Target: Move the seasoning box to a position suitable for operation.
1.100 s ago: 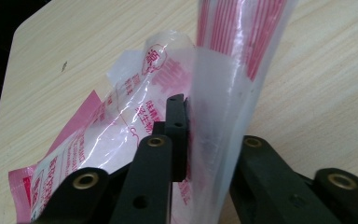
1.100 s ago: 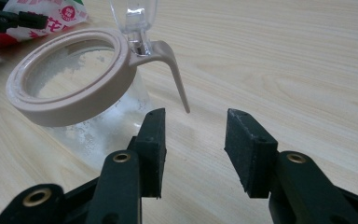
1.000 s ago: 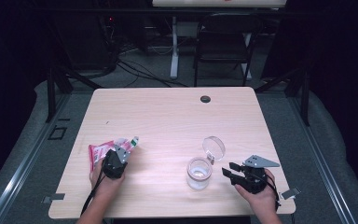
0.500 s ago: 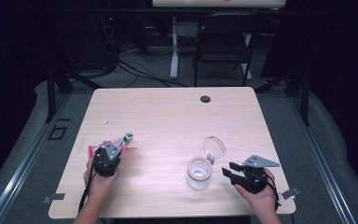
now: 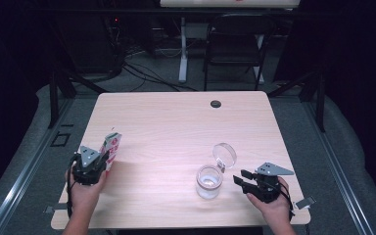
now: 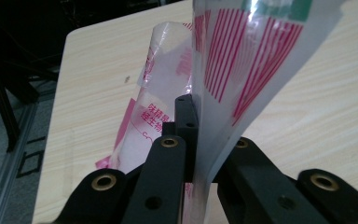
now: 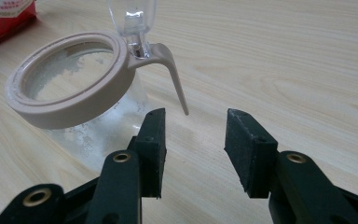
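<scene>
The left gripper (image 5: pixel 102 159) is held near the left edge of the table (image 5: pixel 176 122), raised above the wood, with the person's left hand (image 5: pixel 84 188) around its body. Its jaws are closed fully on a red-and-white plastic packet (image 5: pixel 111 146), which is lifted clear of the table and stands up from the jaws. In the left gripper view the packet (image 6: pixel 242 70) is seen pinched between the two black jaws, and its film is bent to one side.

The right gripper (image 5: pixel 241 178) is held low near the right front corner, pointed to the left, by the right hand (image 5: pixel 270 203). Its jaws are partly open and nothing is held between them. Just beside them a clear glass jar (image 5: pixel 209 181) is placed, with its hinged lid (image 5: pixel 224 155) standing open. In the right gripper view the beige rim (image 7: pixel 65 88) of the jar is seen close to the jaw tips. A small dark round fitting (image 5: pixel 216 104) is set in the table near the far edge.
</scene>
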`<state>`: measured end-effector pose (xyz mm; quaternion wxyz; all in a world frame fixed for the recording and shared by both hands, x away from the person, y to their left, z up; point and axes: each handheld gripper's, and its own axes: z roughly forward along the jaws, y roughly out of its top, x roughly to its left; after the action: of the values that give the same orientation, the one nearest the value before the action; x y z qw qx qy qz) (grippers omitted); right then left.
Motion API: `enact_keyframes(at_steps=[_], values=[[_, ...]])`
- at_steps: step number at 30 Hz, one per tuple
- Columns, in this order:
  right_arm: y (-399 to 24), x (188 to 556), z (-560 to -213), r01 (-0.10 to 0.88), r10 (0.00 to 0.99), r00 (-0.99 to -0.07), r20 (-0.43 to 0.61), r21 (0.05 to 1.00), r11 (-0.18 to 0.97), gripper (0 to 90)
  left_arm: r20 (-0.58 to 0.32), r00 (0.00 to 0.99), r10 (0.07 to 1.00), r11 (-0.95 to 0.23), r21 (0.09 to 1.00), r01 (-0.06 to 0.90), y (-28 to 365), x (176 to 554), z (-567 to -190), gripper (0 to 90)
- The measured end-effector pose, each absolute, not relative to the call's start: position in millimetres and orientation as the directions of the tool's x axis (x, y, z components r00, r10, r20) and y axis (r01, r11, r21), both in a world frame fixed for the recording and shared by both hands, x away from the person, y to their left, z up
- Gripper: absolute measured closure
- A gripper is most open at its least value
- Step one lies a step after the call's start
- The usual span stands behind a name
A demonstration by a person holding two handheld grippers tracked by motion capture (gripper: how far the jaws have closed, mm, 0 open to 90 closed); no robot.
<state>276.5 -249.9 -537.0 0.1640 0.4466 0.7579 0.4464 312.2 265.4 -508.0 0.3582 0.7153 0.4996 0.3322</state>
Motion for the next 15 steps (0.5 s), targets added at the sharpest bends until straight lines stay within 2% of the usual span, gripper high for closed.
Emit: enact_keyframes(at_steps=[6,15], values=[[-251.0,277.1,-537.4,0.532,0.825,-0.544,0.153,0.823,0.198,58.1,0.090,0.246,0.965,-0.195,0.874,0.445,286.7,306.0,-485.0,90.0],[-250.4,277.5,-537.4,0.530,0.824,-0.546,0.153,0.824,0.199,58.2,0.056,0.260,0.964,-0.171,0.880,0.443,292.5,302.3,-476.1,90.0]])
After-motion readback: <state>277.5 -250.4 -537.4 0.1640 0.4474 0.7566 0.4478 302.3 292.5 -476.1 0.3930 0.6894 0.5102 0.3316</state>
